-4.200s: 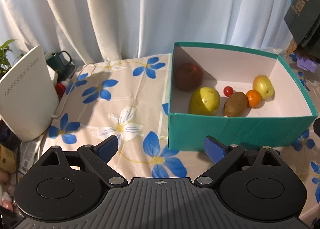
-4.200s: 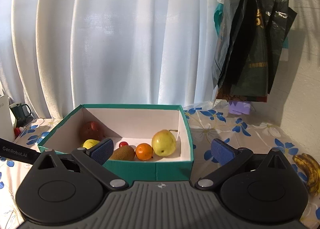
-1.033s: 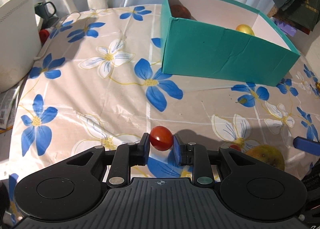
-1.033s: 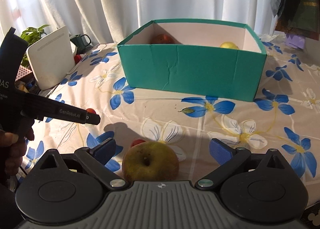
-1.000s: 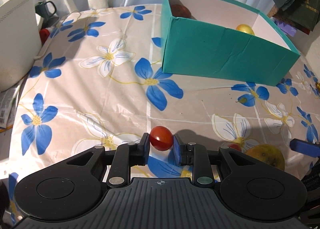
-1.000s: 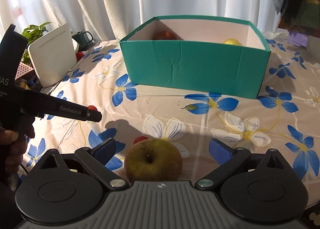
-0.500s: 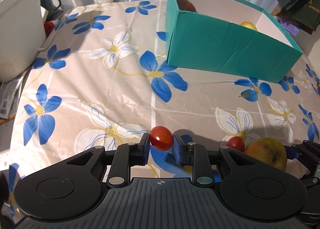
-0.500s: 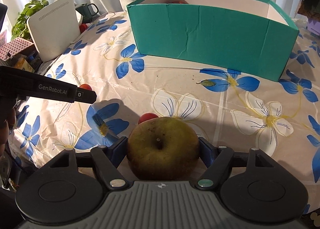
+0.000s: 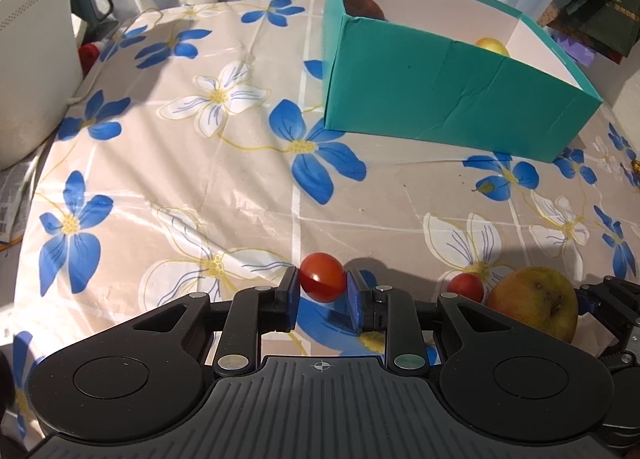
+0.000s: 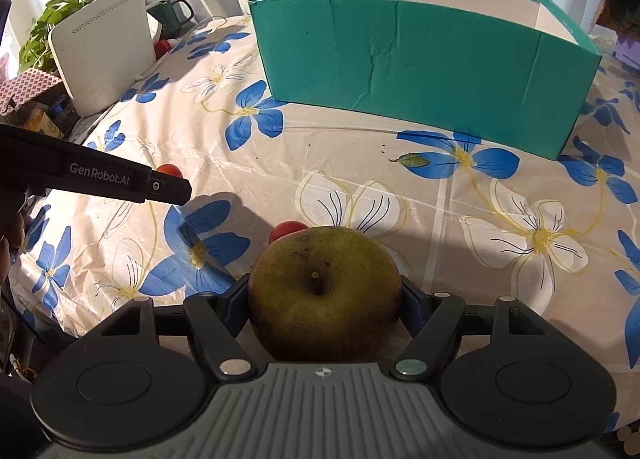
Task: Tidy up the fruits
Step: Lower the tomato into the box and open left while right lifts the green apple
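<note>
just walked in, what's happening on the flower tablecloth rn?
A person is sorting fruit with a handheld claw in each hand. The left claw is shut on a cherry tomato. The right claw has just been closing and now presses both sides of a yellow-green apple resting on the tablecloth. A second cherry tomato lies loose right by the apple. The teal box beyond holds other fruit.

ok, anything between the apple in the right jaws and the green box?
Nothing visible. The right gripper has just closed on the apple; bare tablecloth runs to the green box. Its near wall must be cleared. A loose cherry tomato sits beyond the apple.
</note>
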The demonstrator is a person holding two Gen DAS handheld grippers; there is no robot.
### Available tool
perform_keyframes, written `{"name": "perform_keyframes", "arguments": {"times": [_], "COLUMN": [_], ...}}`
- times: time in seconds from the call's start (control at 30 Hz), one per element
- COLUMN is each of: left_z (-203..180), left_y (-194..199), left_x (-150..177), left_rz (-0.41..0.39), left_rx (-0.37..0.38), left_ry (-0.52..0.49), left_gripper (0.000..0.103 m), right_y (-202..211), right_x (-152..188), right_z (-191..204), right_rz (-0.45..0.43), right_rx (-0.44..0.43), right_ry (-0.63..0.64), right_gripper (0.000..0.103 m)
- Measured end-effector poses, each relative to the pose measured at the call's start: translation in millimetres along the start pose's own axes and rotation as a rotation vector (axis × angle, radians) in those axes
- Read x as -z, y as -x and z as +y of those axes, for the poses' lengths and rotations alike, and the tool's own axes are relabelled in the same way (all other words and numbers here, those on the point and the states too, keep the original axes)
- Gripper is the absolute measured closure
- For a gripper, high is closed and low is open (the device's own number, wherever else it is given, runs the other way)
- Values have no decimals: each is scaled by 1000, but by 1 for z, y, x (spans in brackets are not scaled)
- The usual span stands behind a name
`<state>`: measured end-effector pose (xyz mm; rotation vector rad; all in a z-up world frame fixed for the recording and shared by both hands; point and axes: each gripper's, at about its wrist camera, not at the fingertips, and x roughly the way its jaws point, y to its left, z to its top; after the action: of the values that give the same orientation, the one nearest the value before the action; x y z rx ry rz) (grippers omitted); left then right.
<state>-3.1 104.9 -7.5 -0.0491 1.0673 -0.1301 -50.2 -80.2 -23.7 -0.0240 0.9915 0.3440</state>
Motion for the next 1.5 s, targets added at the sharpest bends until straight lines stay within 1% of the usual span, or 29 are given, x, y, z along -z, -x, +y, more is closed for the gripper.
{"name": "perform_keyframes", "arguments": {"times": [0.13, 0.37, 0.5, 0.63, 0.83, 0.97, 1.13, 1.33, 1.5], "left_z": [0, -7, -17, -36, -60, -70, -77, -88, -97], "left_y": [3, 7, 11, 17, 26, 30, 33, 24, 6], "left_x": [-3, -13, -24, -44, -75, -92, -111, -132, -146], "left_rz": [-11, -27, -47, -81, -157, -188, -222, -247, -240], "left_rx": [3, 5, 13, 8, 0, -3, -24, -72, -102], "left_ry": [-4, -28, -56, -100, -133, -138, -148, -165, -177], "left_gripper": [75, 75, 75, 75, 75, 75, 75, 75, 75], "right_y": [15, 42, 55, 60, 66, 68, 73, 75, 78], "right_x": [-5, -19, -26, -31, -39, -45, -51, -54, -56], "right_z": [-8, -39, -54, -64, -74, -76, -79, -84, -89], "right_rz": [-61, -164, -219, -260, -293, -303, -336, -369, -397], "right_rx": [1, 80, 131, 149, 150, 159, 161, 153, 161], "right_ry": [-29, -133, -173, -203, -219, -217, -220, -245, -260], "right_gripper": [30, 30, 30, 30, 30, 30, 30, 31, 31]}}
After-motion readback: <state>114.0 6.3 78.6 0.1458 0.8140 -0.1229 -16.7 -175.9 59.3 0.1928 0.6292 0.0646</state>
